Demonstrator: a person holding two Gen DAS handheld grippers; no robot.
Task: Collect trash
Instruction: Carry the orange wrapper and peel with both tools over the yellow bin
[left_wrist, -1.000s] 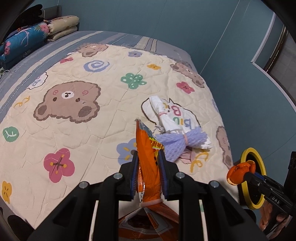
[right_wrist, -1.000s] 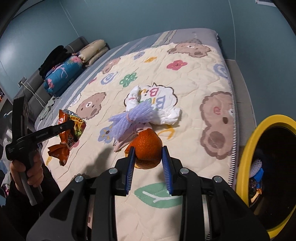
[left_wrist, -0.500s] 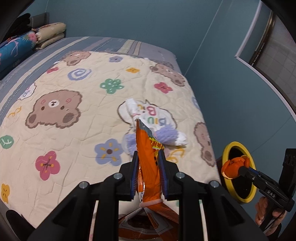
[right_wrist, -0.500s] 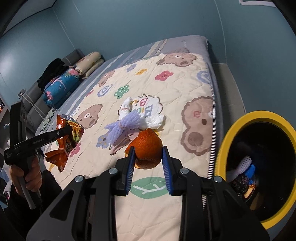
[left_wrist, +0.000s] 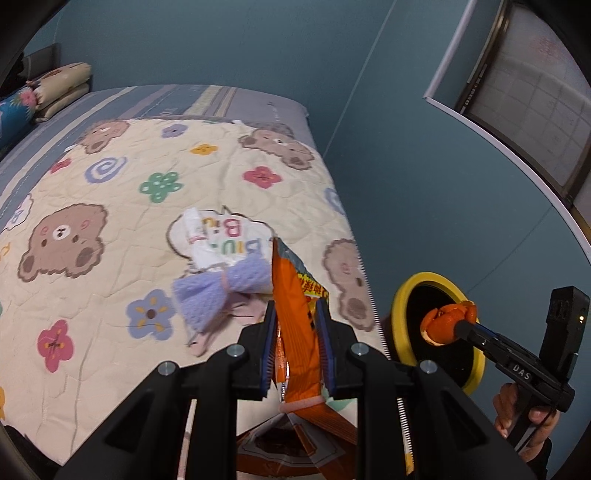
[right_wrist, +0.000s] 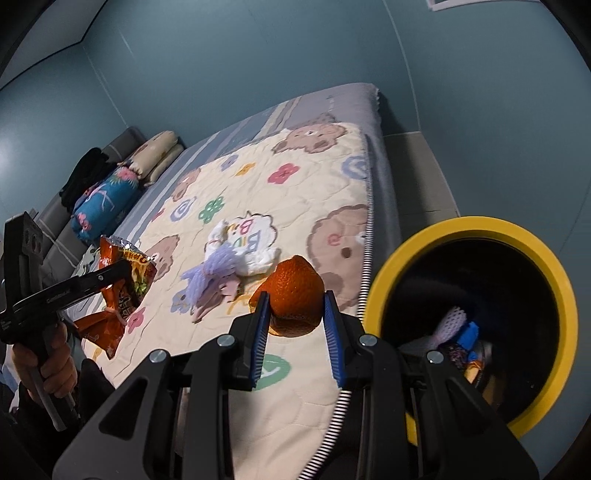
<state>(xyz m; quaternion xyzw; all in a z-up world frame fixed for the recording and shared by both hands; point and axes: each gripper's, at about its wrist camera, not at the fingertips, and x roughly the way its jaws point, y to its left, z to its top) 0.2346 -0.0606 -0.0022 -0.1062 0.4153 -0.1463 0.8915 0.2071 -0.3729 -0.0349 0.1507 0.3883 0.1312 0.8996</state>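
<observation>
My left gripper (left_wrist: 295, 325) is shut on an orange snack wrapper (left_wrist: 293, 295) and holds it above the bed's near edge; the wrapper also shows in the right wrist view (right_wrist: 122, 291). My right gripper (right_wrist: 295, 306) is shut on an orange peel (right_wrist: 293, 291), held in the air just left of the yellow-rimmed trash bin (right_wrist: 476, 229). In the left wrist view the peel (left_wrist: 447, 319) hangs in front of the bin's mouth (left_wrist: 400, 317). A purple foam net (left_wrist: 218, 291) and crumpled white paper (left_wrist: 207, 251) lie on the quilt.
The bed carries a cream quilt with bears and flowers (left_wrist: 110, 206). Pillows (right_wrist: 110, 192) lie at its head. The bin holds several pieces of trash (right_wrist: 458, 325). A teal wall and a window (left_wrist: 535, 110) stand to the right of the bed.
Both grippers have swung right toward the bin with their loads. The bin's mouth has grown larger in the right wrist view, and the peel now hangs in front of it.
</observation>
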